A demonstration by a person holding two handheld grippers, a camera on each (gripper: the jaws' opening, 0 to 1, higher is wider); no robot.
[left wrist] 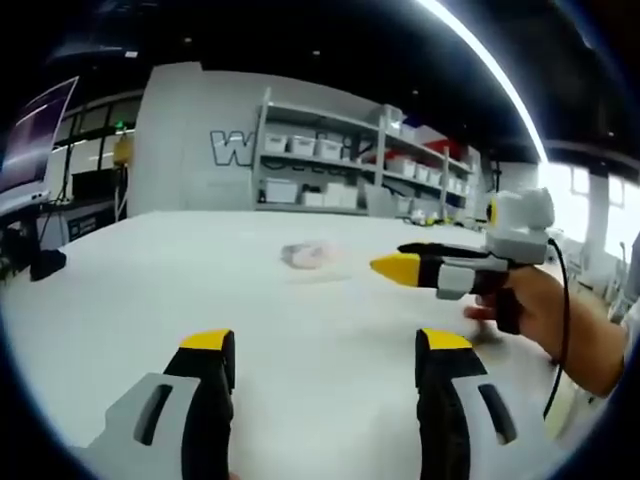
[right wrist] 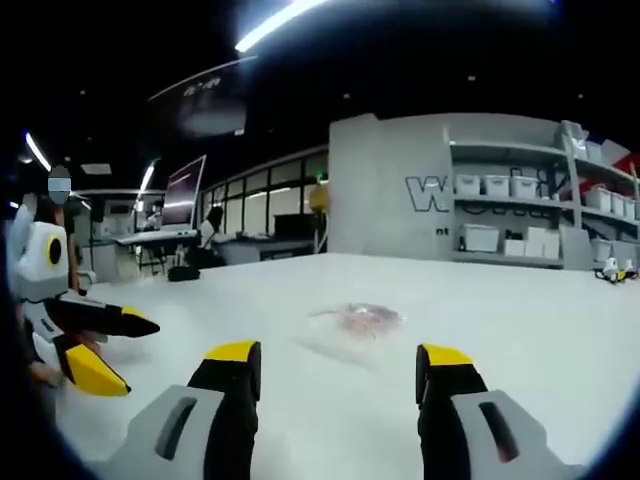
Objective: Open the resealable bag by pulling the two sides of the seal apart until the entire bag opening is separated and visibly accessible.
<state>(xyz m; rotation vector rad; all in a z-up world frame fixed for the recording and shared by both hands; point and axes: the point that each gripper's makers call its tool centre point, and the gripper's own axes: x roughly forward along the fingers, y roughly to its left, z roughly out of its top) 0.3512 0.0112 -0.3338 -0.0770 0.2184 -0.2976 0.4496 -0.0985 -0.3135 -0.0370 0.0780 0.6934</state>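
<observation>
A small clear resealable bag (left wrist: 308,254) (right wrist: 358,318) lies flat on a wide white surface (left wrist: 150,290) (right wrist: 520,330), well ahead of both tools. The left gripper (left wrist: 327,352) (right wrist: 112,350) hovers with jaws spread, holding nothing. The right gripper (right wrist: 338,362) (left wrist: 395,267) has its jaws apart and empty. Storage shelves (left wrist: 340,160) stand behind.

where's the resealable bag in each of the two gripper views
Left gripper view: the resealable bag lies on the white table, above centre, beyond the open left tongs.
Right gripper view: the bag lies near centre, just past the open right tongs.
Shared landmark: the shelving with white bins.
</observation>
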